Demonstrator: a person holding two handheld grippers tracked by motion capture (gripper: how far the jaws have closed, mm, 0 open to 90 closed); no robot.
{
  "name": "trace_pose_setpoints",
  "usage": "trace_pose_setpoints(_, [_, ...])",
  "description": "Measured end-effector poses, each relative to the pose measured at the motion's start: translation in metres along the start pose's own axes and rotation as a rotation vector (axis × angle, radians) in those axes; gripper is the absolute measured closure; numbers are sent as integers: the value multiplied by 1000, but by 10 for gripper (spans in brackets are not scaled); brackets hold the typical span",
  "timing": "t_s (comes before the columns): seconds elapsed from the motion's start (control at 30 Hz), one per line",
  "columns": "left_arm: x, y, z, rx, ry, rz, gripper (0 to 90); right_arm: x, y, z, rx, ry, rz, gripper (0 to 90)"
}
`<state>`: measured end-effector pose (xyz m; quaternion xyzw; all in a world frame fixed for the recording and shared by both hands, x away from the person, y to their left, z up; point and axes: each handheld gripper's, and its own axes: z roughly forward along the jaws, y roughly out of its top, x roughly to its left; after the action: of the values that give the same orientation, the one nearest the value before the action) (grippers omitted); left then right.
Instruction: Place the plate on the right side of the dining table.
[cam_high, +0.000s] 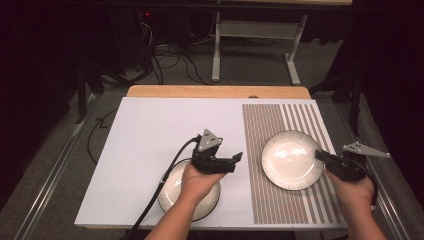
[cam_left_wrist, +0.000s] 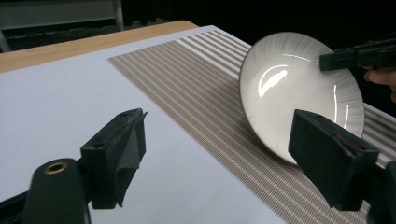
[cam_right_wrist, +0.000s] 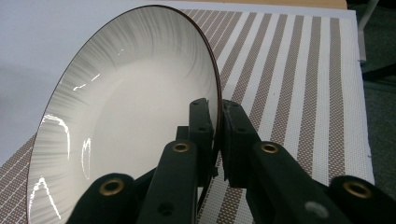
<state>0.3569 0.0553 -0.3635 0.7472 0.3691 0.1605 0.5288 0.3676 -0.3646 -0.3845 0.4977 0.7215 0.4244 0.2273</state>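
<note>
**Right tongs pinch the striped-mat plate by its rim**

The plate (cam_high: 291, 160) sits on the striped mat (cam_high: 260, 200), tilted, its near-right rim clamped between the right tongs (cam_right_wrist: 219, 135), one jaw on each face. The right hand (cam_high: 356, 192) comes in from the mat's right edge, wrist low. The left tongs (cam_high: 235, 159), jaws apart and empty, hang just left of the mat, above a second plate (cam_high: 172, 192), aimed toward the held one.

Two plates (cam_high: 291, 160) (cam_high: 172, 192) (both white), two claws (cam_high: 239, 157) (cam_high: 320, 155).
</note>
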Motion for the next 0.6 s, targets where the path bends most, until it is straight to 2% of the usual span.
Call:
trace_pose_setpoints(0.13, [18,-8,-22,-8,28,9,171,-1,0,2,6,-8,12,856])
trace_pose_setpoints(0.4, [55,-26,-83,-48,84,14,171,-3,-1,7,28,-27,40,851])
trace_pose_setpoints(0.6, [78,-43,-117,-65,148,22,159,-5,-1,13,54,-46,60,842])
